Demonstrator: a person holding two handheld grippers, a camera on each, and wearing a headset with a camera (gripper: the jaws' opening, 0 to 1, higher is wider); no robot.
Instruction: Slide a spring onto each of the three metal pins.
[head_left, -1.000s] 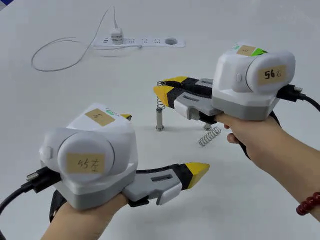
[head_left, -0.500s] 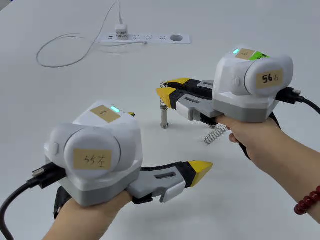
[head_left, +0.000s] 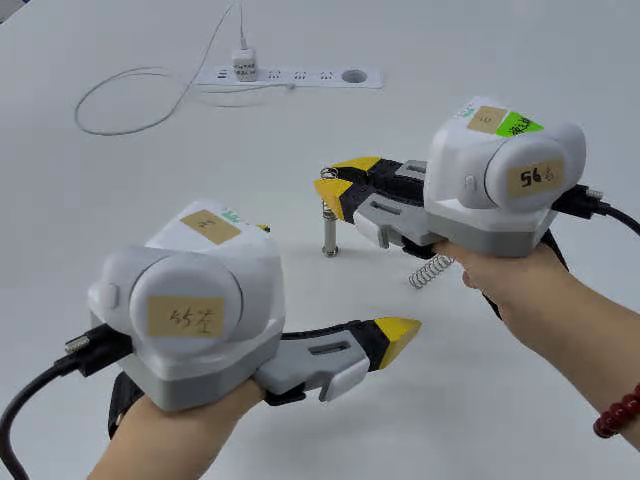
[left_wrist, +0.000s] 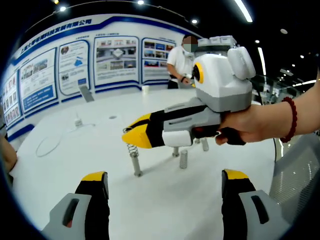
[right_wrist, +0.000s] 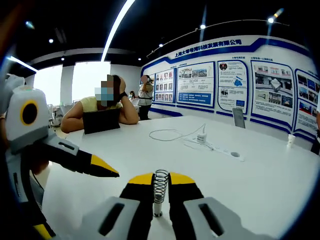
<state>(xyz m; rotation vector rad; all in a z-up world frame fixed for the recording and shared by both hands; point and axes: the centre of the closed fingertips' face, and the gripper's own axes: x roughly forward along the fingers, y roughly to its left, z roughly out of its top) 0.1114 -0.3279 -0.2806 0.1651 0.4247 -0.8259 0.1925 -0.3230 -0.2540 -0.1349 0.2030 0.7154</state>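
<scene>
Right gripper (head_left: 335, 178) tilted — spring (right_wrist: 160, 182) over pin (head_left: 330, 238).

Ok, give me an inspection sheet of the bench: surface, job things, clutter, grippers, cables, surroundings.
Surface: white table.
Job's things: upright metal pin; spring at its top; loose spring lying nearby.
Clutter: nothing seen.
Grippers: right hand-held gripper shut on the spring; left hand-held gripper open, holding nothing.
Cables: power strip with white cable; black cable from the left hand-held gripper.
Surroundings: display boards; seated person.
</scene>
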